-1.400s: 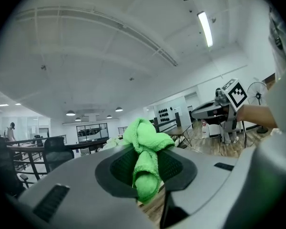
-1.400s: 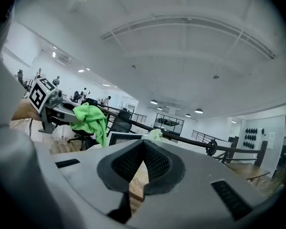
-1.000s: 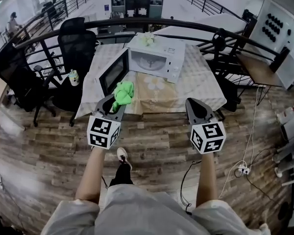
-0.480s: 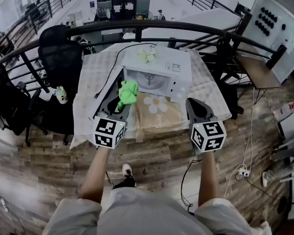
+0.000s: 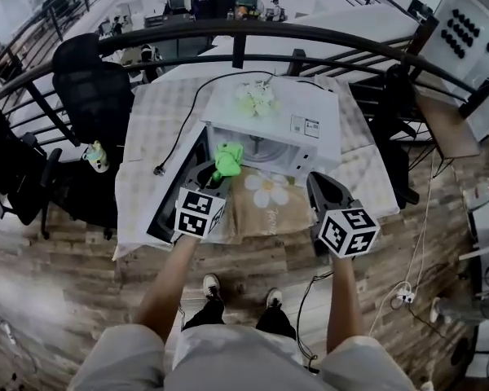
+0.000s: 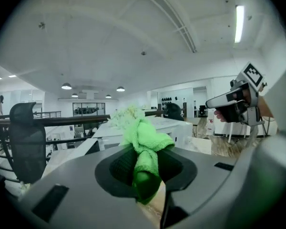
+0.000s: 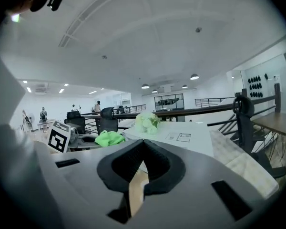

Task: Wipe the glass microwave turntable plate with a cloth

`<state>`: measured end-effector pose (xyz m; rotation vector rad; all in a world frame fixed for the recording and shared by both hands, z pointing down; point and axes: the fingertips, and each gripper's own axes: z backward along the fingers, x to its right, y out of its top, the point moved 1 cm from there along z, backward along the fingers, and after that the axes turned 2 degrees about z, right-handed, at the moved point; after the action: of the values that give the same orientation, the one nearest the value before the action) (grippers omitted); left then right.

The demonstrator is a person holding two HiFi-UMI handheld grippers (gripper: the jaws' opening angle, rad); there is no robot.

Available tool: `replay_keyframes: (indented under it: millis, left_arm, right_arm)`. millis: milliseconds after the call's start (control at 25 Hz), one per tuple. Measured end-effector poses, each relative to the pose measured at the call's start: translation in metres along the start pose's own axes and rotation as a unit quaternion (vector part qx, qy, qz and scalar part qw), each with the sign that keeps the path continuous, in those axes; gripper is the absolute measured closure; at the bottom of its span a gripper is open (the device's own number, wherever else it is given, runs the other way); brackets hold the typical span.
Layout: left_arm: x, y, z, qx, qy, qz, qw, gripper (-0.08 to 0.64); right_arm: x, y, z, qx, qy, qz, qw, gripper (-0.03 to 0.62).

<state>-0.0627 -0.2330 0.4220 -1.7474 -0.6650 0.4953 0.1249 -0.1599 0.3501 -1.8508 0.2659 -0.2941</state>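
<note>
The white microwave (image 5: 287,112) stands on the table with its door (image 5: 173,195) swung open to the left. Inside the cavity (image 5: 257,147) the glass turntable plate shows only faintly. My left gripper (image 5: 217,174) is shut on a bright green cloth (image 5: 228,158), which hangs just in front of the cavity opening. The left gripper view has the cloth (image 6: 144,140) bunched between the jaws of the left gripper (image 6: 144,162). My right gripper (image 5: 323,182) hovers over the table at the microwave's right front corner. Its jaws meet with nothing between them in the right gripper view (image 7: 144,149).
A pale green flower-like bunch (image 5: 257,96) lies on the microwave's top. A black power cord (image 5: 189,111) runs across the checked tablecloth (image 5: 145,163). A black office chair (image 5: 88,78) and a small bottle (image 5: 94,156) stand to the left. A dark railing (image 5: 326,36) runs behind the table.
The person has stepped up to the table. Both grippers moved forward, and the left one has carried the green cloth from the table's near edge to the microwave opening.
</note>
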Motion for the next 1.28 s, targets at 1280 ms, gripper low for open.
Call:
replay_keyframes:
  millis: [1280]
  left_arm:
    - [-0.017,-0.146,-0.255,-0.182,0.031,-0.092,0.9786,0.443]
  right_arm:
    - [0.095,-0.135,-0.099,-0.087,0.016,0.040,0.995,0.578]
